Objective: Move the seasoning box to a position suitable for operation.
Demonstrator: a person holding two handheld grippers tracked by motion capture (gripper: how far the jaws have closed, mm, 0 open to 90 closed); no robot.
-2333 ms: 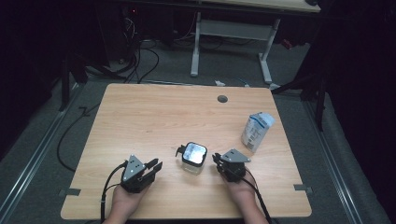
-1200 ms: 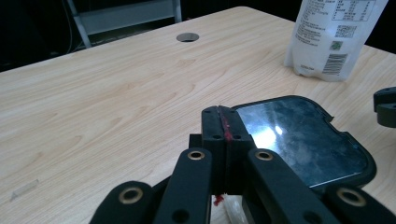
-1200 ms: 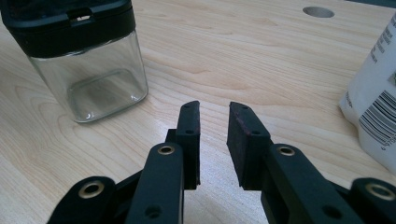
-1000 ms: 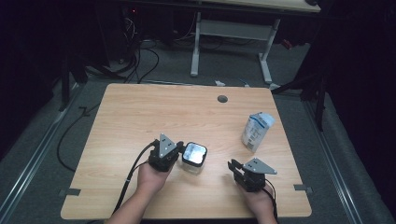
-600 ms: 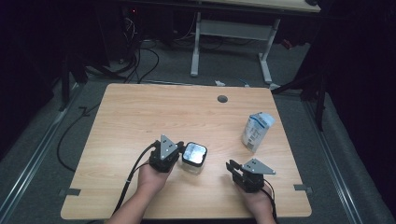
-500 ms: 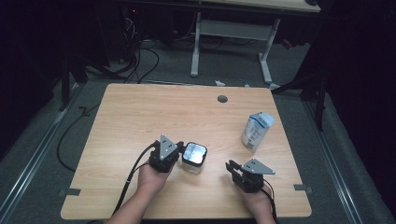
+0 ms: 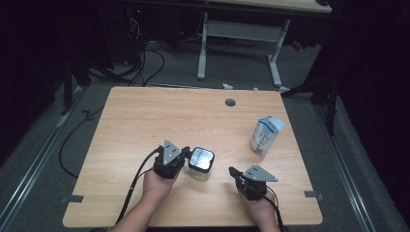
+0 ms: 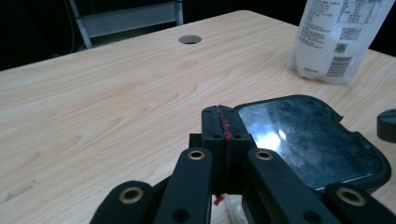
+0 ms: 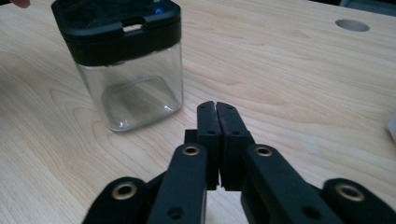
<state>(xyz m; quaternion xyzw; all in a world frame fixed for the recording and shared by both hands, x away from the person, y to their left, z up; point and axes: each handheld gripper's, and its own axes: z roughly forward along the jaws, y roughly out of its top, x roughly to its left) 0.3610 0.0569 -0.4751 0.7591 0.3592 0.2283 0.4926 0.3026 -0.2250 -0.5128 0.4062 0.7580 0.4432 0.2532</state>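
Note:
A clear square jar (image 7: 199,166) with a black lid (image 8: 308,135) stands near the table's front middle. My left gripper (image 7: 185,153) is shut with nothing between its jaws. Its tips (image 8: 223,122) sit right at the lid's left edge, and I cannot tell if they touch it. My right gripper (image 7: 233,171) is to the right of the jar and apart from it. Its jaws (image 9: 217,114) have just closed and are shut on nothing, pointing at the jar (image 9: 125,65). A white printed pouch (image 7: 266,135) stands at the right.
The wooden table (image 7: 145,121) has a round cable hole (image 7: 230,102) near its far edge. Cables trail off the front edge from both grippers. The pouch (image 8: 336,37) stands beyond the jar in the left gripper view. A dark floor and a desk frame (image 7: 237,34) lie behind.
My left gripper moved up from the front left to the jar's left side. My right gripper drew back from the jar to the front right, and its jaws closed.

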